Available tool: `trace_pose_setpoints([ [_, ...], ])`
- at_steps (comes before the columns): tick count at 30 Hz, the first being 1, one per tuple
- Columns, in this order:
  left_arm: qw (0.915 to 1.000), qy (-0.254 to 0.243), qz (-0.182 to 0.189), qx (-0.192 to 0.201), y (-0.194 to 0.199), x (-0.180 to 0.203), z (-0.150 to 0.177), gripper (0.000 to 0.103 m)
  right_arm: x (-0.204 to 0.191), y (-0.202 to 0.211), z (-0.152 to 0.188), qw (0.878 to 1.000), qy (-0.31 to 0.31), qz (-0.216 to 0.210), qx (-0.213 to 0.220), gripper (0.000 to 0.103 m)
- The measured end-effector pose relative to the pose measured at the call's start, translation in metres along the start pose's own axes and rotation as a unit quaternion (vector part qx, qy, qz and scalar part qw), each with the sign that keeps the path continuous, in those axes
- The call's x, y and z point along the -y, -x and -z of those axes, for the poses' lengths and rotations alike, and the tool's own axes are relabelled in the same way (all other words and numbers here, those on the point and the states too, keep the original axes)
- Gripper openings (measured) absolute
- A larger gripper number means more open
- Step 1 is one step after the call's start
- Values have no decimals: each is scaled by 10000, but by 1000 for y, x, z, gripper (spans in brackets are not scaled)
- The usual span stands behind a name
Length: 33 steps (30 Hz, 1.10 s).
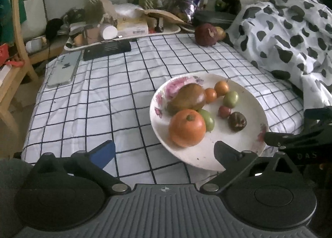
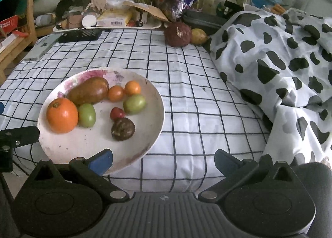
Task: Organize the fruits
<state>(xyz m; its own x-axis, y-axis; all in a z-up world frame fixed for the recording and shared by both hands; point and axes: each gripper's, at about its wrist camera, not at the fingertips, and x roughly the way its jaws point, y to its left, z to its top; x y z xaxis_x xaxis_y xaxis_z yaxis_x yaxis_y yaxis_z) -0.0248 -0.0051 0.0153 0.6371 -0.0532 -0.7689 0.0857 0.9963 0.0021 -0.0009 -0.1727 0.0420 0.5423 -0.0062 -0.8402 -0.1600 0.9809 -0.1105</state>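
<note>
A white floral plate (image 1: 244, 101) (image 2: 145, 92) lies on the checked cloth. It holds a big orange (image 1: 186, 128) (image 2: 62, 115), a brown-green mango (image 1: 188, 98) (image 2: 89, 90), two small oranges (image 2: 132, 87), two green fruits (image 2: 134, 104), a small red fruit (image 2: 117, 113) and a dark round fruit (image 1: 237, 121) (image 2: 122, 129). A dark red pomegranate (image 1: 205, 34) (image 2: 178, 34) and a yellow pear (image 2: 198, 36) lie at the far edge. My left gripper (image 1: 164, 153) is open at the plate's near rim. My right gripper (image 2: 164, 159) is open, empty, right of the plate.
A cow-spotted blanket (image 2: 280, 68) is heaped on the right. A cluttered tray (image 1: 124, 32), a black case (image 1: 106, 49) and a phone (image 1: 63, 70) lie at the back left. A wooden chair (image 1: 18, 37) stands at the left.
</note>
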Motion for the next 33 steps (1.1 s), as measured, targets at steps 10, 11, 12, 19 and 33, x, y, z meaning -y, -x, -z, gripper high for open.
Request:
trace_pose_setpoints([
  [10,9994,-50,-65,-349,-14,0,2,103,-3,-3,1,9999,65,-24,-84,103],
  [11,9993,-61,-75,-370,-14,0,2,103,-3,-3,1,9999,69,-24,-88,103],
  [12,9992,-77,-81,-392,-15,0,2,103,-3,-3,1,9999,75,-27,-93,103],
  [19,9989,-125,-115,-435,-16,2,2,103,-3,-5,1,9999,73,-39,-130,103],
  [33,9989,-122,-134,-434,-16,2,0,103,-3,-6,1,9999,97,-43,-134,103],
])
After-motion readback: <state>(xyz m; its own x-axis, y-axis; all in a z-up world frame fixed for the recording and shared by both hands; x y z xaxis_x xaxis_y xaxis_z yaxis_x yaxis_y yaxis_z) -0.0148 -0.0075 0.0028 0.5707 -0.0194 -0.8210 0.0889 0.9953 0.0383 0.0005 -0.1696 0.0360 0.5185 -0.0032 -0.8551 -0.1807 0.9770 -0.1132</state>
